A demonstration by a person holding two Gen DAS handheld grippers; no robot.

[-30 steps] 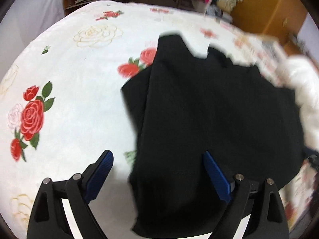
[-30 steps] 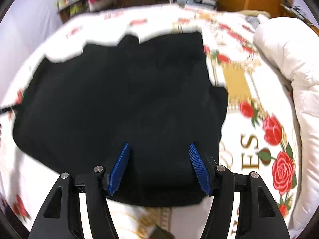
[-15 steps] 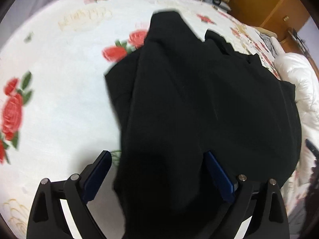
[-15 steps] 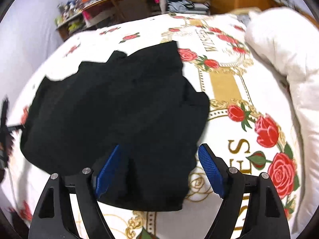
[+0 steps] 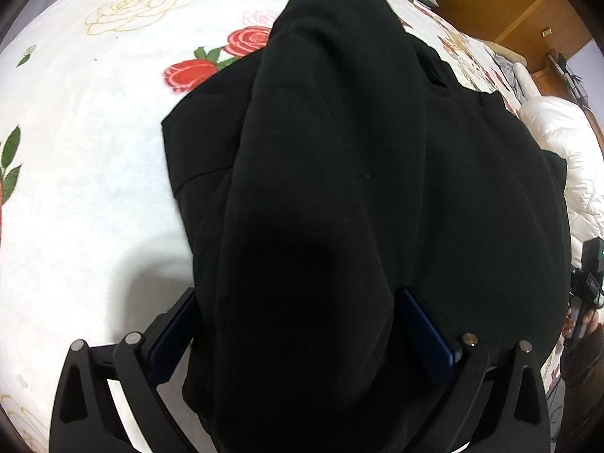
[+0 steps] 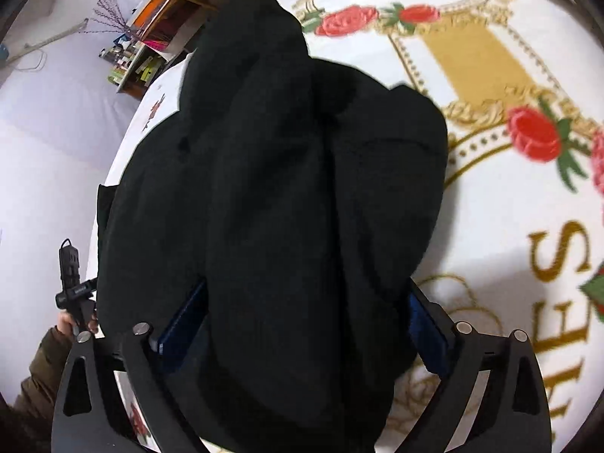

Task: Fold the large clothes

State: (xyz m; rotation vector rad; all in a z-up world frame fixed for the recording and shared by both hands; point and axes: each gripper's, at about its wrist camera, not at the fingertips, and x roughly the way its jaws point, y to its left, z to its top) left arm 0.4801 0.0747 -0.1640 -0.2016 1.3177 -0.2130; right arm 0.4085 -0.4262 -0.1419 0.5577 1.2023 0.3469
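Observation:
A large black garment (image 5: 339, 173) lies partly folded on a bed with a white rose-print cover (image 5: 94, 158). My left gripper (image 5: 298, 328) stands wide open with a thick bunch of the garment's near edge between its blue fingers (image 5: 422, 328). In the right wrist view the same garment (image 6: 302, 196) bulges up between the blue fingers (image 6: 426, 324) of my right gripper (image 6: 302, 324), also wide open around the cloth. Whether the pads press the fabric is hidden by the cloth.
A white puffy duvet (image 5: 562, 151) lies at the bed's right side. Wooden furniture (image 5: 502, 3) stands behind the bed. A cluttered shelf (image 6: 151, 41) stands by the wall. The bed cover (image 6: 509, 188) with gold lettering lies right of the garment.
Both grippers have moved forward and down onto the garment's near edge. The cloth now sits bunched between the fingers of each, where before it lay flat ahead of them.

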